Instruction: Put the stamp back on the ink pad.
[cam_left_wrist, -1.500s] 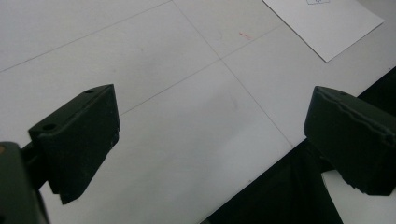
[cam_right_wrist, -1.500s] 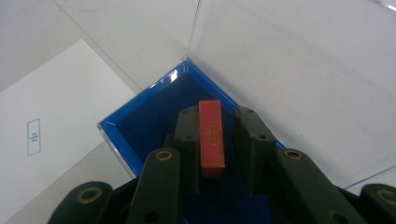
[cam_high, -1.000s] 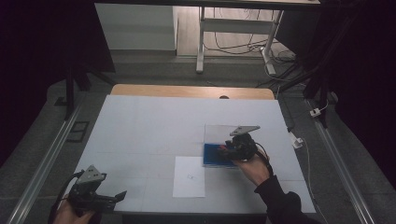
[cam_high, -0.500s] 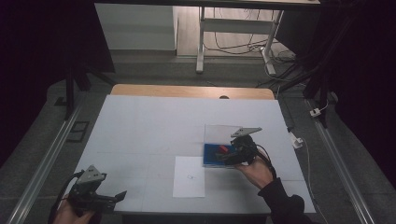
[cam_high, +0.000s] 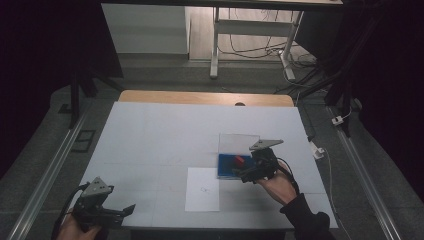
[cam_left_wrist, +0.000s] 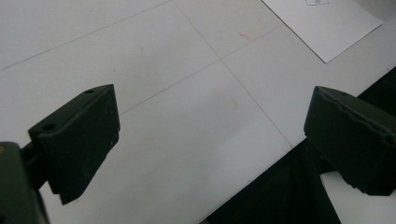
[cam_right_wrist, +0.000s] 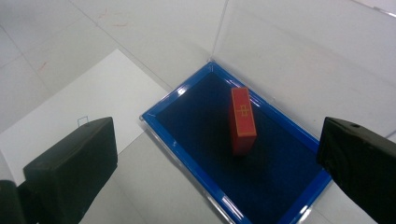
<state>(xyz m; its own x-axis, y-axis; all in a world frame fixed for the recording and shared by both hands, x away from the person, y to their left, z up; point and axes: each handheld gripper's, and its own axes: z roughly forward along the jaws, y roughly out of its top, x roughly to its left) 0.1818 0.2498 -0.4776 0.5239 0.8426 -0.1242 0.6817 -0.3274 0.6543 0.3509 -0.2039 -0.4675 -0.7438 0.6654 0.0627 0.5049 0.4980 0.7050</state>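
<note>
Claws both spread: right claw (cam_right_wrist: 219, 163) above red block (cam_right_wrist: 243, 120) in blue tray (cam_right_wrist: 187, 144), far corner cut off.

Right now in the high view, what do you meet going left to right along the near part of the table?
Left gripper → paper sheet → blue tray with the red block → right gripper.
</note>
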